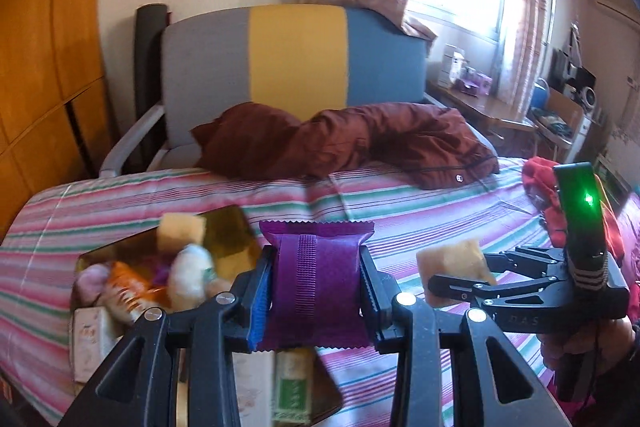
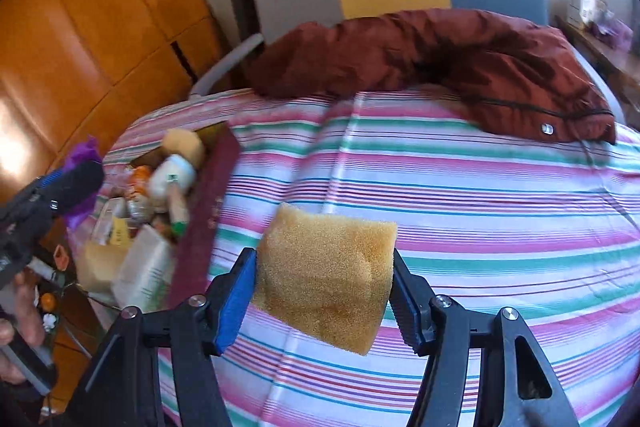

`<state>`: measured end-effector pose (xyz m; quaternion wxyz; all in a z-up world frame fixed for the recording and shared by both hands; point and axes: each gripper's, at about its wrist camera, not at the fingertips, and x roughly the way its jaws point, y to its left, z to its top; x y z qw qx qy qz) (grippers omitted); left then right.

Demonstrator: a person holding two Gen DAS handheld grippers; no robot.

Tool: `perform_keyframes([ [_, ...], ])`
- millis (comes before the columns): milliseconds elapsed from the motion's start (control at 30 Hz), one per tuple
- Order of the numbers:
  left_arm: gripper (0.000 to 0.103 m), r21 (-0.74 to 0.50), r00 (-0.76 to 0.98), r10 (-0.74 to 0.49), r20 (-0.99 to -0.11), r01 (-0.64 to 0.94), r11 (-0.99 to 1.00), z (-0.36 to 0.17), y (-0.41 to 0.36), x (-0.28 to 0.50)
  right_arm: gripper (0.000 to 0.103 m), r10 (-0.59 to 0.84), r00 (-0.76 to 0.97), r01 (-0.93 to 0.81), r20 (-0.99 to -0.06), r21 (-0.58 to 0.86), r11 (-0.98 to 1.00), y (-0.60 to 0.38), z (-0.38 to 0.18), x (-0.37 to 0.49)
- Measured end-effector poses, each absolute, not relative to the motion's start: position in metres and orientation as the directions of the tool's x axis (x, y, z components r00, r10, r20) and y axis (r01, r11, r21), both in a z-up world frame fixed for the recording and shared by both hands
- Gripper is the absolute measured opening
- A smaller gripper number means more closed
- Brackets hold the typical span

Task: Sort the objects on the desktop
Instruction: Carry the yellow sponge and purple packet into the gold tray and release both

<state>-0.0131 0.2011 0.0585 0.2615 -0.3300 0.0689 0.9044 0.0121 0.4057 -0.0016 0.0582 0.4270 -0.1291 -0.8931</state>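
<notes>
My left gripper is shut on a purple snack packet, held upright above the near end of an open box with a gold lining. The box holds several items: a yellow sponge, a white bottle and an orange packet. My right gripper is shut on a yellow sponge block, held above the striped bedsheet. In the left wrist view the right gripper shows at the right with that sponge. The box lies left of the right gripper.
A dark red quilted jacket lies across the head of the bed, before a grey, yellow and blue headboard. Red cloth sits at the bed's right edge. An orange wardrobe stands left. A cluttered desk stands by the window.
</notes>
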Motion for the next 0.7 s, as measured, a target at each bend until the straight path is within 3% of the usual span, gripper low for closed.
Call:
perform_keyframes([
  [700, 0.038, -0.159, -0.729, 0.266, -0.631, -0.213, -0.964, 0.041, 0.028, -0.050, 0.063, -0.379, -0.596, 0.174, -0.708, 0.348, -0.921, 0.261, 0.020, -0.053],
])
